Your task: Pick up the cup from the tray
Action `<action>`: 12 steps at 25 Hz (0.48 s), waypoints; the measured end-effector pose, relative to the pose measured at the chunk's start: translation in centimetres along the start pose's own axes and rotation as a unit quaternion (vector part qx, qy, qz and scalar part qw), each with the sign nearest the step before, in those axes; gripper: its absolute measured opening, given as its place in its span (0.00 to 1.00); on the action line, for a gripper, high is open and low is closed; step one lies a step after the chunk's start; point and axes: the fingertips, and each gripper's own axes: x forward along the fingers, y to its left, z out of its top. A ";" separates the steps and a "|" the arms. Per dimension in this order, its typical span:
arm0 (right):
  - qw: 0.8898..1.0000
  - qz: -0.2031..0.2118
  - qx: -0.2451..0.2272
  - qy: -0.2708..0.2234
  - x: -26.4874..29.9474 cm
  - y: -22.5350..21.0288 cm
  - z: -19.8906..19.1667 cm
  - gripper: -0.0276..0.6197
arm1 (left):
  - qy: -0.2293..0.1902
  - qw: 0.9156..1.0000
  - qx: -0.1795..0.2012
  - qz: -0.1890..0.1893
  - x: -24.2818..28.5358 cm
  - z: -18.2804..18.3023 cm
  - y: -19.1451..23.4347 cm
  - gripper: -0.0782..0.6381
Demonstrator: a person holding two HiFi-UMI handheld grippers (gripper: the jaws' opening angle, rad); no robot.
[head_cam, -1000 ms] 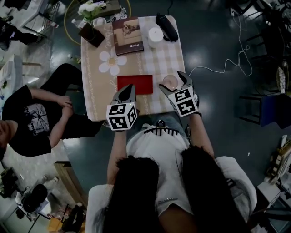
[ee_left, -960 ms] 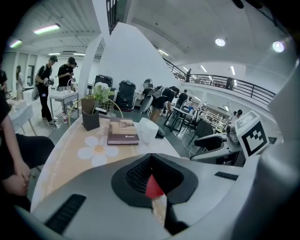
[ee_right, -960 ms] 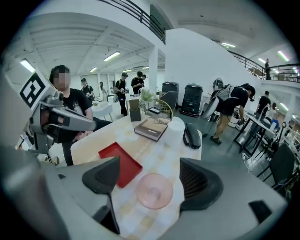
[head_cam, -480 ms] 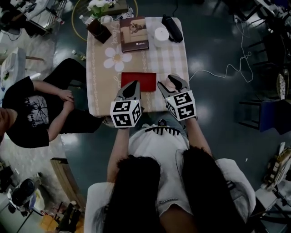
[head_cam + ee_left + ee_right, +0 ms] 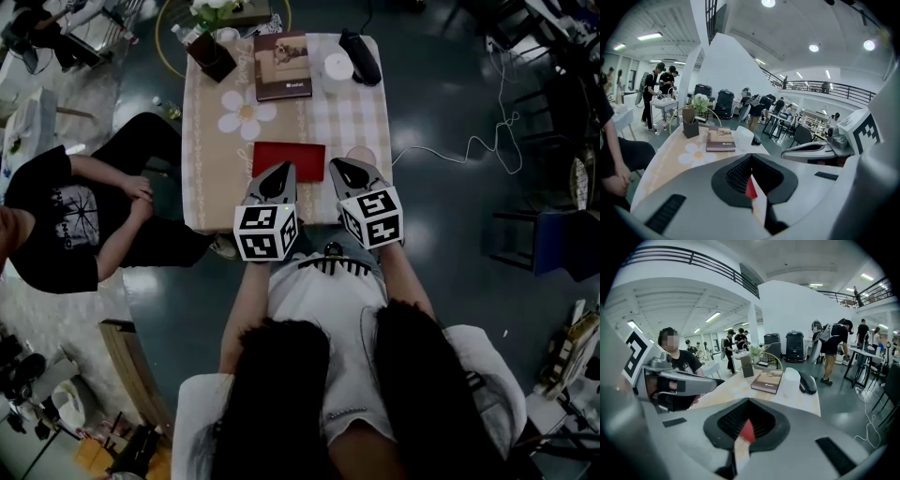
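Note:
A flat red tray (image 5: 289, 156) lies on the checked tablecloth, near the table's front edge. A pale pinkish cup (image 5: 360, 156) stands on the cloth just right of the tray, not on it. My right gripper (image 5: 349, 172) is shut and empty, its tips just short of the cup. My left gripper (image 5: 278, 178) is shut too, its tips over the tray's near edge. In the left gripper view (image 5: 751, 161) and the right gripper view (image 5: 749, 404) only a red sliver of the tray (image 5: 748, 431) shows past the closed jaws.
At the table's far end are a book (image 5: 282, 53), a white cylinder (image 5: 337, 67), a black device (image 5: 361, 56), a dark holder (image 5: 210, 58) and flowers (image 5: 214, 11). A person in black (image 5: 66, 216) sits left of the table. A white cable (image 5: 469, 141) lies on the floor at right.
The right gripper's jaws stood open around the cup a second ago; they have closed and drawn back toward me, leaving the cup on the cloth. The left gripper has hardly moved.

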 end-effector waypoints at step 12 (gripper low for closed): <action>1.000 0.000 -0.019 0.022 0.2 1.2 -1.1 0.05 | -0.003 1.000 0.003 0.005 -1.2 -0.6 0.2 0.12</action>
